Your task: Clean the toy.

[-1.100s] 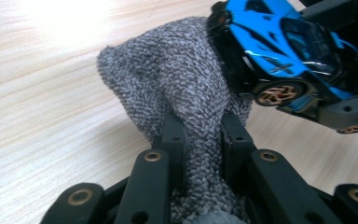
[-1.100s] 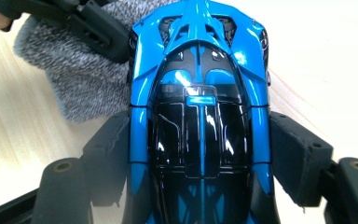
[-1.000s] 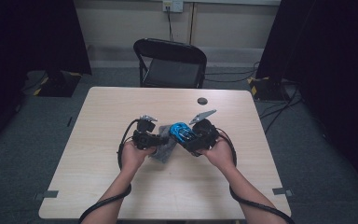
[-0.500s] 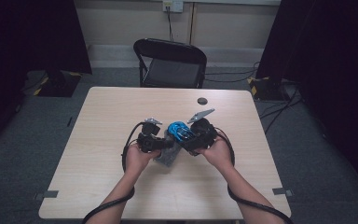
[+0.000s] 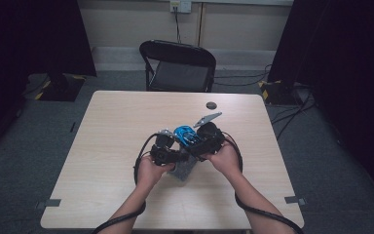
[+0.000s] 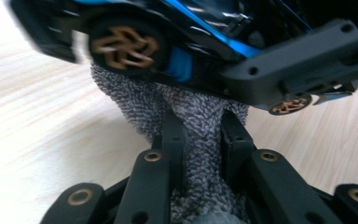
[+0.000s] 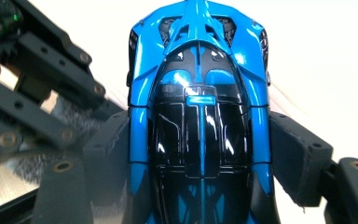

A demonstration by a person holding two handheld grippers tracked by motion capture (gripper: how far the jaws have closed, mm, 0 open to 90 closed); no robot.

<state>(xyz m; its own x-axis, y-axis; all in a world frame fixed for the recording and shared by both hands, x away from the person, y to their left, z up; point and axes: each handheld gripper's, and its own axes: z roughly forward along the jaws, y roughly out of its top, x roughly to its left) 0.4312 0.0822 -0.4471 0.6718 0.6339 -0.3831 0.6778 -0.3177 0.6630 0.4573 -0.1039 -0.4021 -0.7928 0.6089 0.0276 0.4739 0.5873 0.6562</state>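
Note:
A blue and black toy car (image 7: 199,116) with gold wheels (image 6: 125,44) sits lengthwise between the jaws of my right gripper (image 7: 200,144), which are shut on its sides. In the high view the car (image 5: 184,134) is held just above the middle of the table. My left gripper (image 6: 200,128) is shut on a fold of grey terry cloth (image 6: 200,154). The cloth reaches up to the car's underside by a front wheel. From above, the left gripper (image 5: 181,157) meets the right gripper (image 5: 193,142) at the car, with the cloth (image 5: 185,169) hanging below them.
A small black round object (image 5: 211,105) lies near the far edge of the light wooden table (image 5: 102,146). A black folding chair (image 5: 177,63) stands behind the table. Cables trail from both grippers back along the forearms.
My left gripper has moved right with the cloth, closing in under the car. The right gripper and the car have stayed where they were.

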